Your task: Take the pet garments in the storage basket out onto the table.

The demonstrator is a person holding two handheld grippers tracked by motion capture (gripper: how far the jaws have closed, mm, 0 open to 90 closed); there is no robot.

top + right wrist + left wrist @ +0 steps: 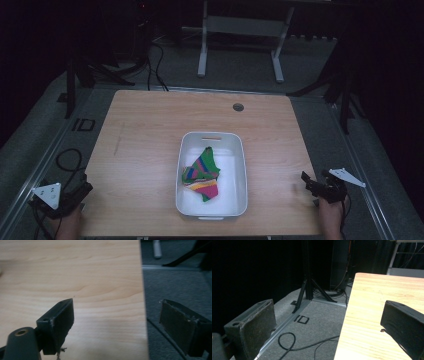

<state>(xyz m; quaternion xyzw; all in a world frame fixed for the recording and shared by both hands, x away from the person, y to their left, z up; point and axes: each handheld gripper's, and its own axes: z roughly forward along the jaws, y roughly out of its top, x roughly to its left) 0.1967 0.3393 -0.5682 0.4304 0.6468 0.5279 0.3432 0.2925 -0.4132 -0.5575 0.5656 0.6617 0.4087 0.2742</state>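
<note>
1. Inside white bin (240, 165) at table (145, 130) centre: lying loosely piled, striped cloth pieces (201, 174), green, blue, pink, yellow bands; looking like socks or small rags, hard to tell.
2. Likely handling as soft, light, floppy, non-fragile; sagging and possibly separating when lifted. Best pinching a raised fold on the green top piece, not scraping the bin floor.
3. Sitting well apart from the pile, left gripper (75, 192) at the near-left table edge, jaws spread wide, gripping nothing; in left gripper view (329, 322), straddling table edge and floor.
4. Hovering at the near-right edge, right gripper (312, 184), jaws parted wide, nothing between them (116, 322).
5. Reading "ID" marking (301, 319) on grey floor left of table; no brand or label legible on bin or cloth.
</note>
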